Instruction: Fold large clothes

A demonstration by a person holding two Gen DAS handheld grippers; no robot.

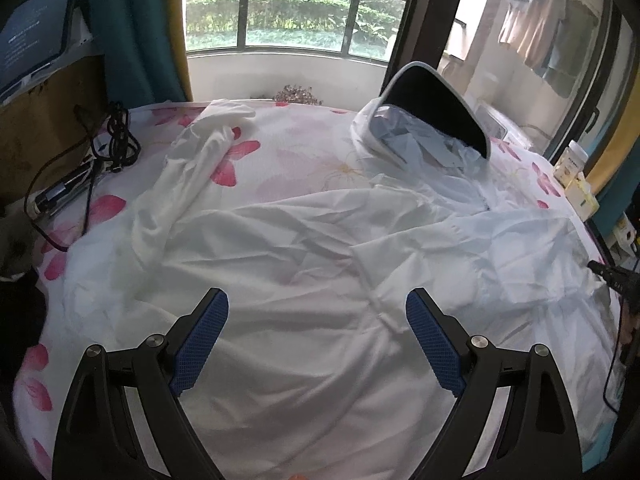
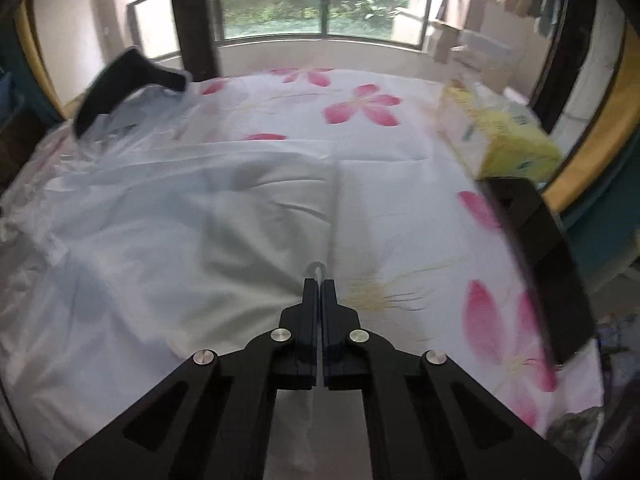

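Note:
A large white hooded jacket (image 1: 280, 240) lies spread on the flowered bedsheet (image 1: 288, 140). Its hood with a dark visor (image 1: 432, 108) stands up at the far end. One sleeve (image 1: 188, 168) stretches away to the far left, and the other (image 1: 500, 248) lies folded across the body. My left gripper (image 1: 317, 294) hovers open over the jacket's lower body with nothing between its blue pads. In the right wrist view my right gripper (image 2: 319, 282) is shut on the jacket's (image 2: 160, 240) right edge, where a raised fold of fabric runs up from its tips.
A yellow tissue box (image 2: 500, 136) sits at the bed's right edge, with a blurred dark object (image 2: 540, 256) nearer along that edge. Black cables (image 1: 116, 136) lie at the bed's left side below a lit screen (image 1: 36, 36). A jar (image 1: 574, 160) stands at the right.

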